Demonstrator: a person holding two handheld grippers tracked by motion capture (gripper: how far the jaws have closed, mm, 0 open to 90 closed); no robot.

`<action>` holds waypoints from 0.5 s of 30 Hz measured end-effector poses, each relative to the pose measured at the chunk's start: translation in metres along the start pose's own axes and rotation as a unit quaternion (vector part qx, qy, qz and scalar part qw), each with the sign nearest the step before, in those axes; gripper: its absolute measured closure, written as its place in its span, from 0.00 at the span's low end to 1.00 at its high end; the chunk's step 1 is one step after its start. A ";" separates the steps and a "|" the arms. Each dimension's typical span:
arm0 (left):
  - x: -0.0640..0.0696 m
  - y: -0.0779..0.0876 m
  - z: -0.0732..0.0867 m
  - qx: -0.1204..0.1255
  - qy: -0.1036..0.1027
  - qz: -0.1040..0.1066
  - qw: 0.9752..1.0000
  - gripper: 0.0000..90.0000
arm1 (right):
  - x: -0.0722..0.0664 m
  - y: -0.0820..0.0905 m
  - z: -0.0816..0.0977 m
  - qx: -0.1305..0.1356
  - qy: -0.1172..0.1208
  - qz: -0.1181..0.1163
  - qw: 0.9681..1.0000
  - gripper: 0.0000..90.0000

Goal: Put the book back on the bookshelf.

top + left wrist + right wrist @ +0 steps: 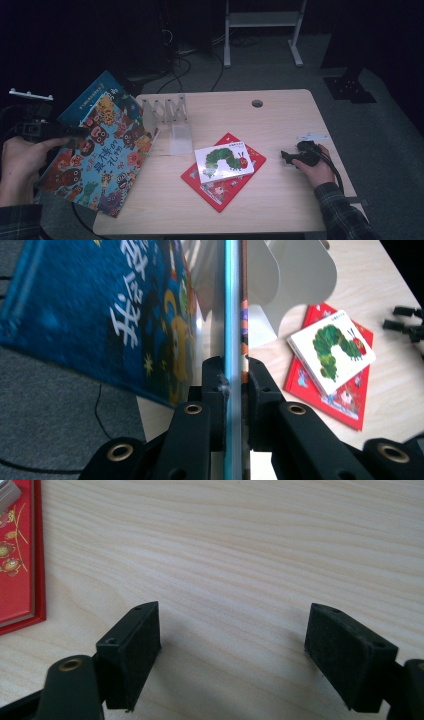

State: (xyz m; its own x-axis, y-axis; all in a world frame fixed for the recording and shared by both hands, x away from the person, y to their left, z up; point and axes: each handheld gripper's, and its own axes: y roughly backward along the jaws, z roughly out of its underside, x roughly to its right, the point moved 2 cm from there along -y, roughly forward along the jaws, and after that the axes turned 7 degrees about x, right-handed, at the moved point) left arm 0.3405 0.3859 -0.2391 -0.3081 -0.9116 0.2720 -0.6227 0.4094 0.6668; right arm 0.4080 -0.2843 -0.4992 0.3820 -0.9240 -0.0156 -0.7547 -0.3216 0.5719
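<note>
At table's left, books (100,150) tilted diagonally

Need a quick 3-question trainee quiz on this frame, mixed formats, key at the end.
1. True or false: the left gripper has its jaws clamped on the edge of the picture books.
2. What lies on top of the red book on the table? A) a caterpillar book B) a mug C) a pair of scissors
3. Fill in: the right gripper rests on the table with its jaws ____ and nothing between them.

Key: 1 true; 2 A, the caterpillar book; 3 open.
</note>
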 end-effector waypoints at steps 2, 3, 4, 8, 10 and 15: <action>-0.002 -0.002 -0.003 0.004 0.003 -0.001 1.000 0.90 | 0.000 0.000 0.000 0.000 0.000 0.000 1.000 0.23; -0.003 -0.003 -0.006 0.007 0.005 -0.003 1.000 0.90 | 0.000 0.000 0.000 0.000 0.000 0.000 1.000 0.23; -0.003 -0.005 -0.008 0.008 0.006 -0.005 1.000 0.90 | 0.000 0.000 0.000 0.000 0.000 0.000 1.000 0.23; -0.004 -0.013 -0.017 0.006 0.006 -0.009 1.000 0.90 | 0.000 0.000 0.000 0.000 0.000 0.000 1.000 0.23; -0.004 -0.020 -0.021 0.002 0.008 -0.010 1.000 0.90 | 0.000 0.000 0.000 0.000 0.000 0.000 1.000 0.23; -0.002 -0.030 -0.025 -0.010 0.006 -0.015 1.000 0.90 | 0.000 0.000 0.000 0.000 0.001 0.000 1.000 0.23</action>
State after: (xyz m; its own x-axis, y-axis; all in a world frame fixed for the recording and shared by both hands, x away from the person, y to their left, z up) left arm 0.3777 0.3750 -0.2427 -0.2804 -0.9239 0.2603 -0.6177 0.3812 0.6878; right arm 0.4082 -0.2844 -0.4992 0.3833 -0.9235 -0.0148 -0.7549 -0.3224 0.5712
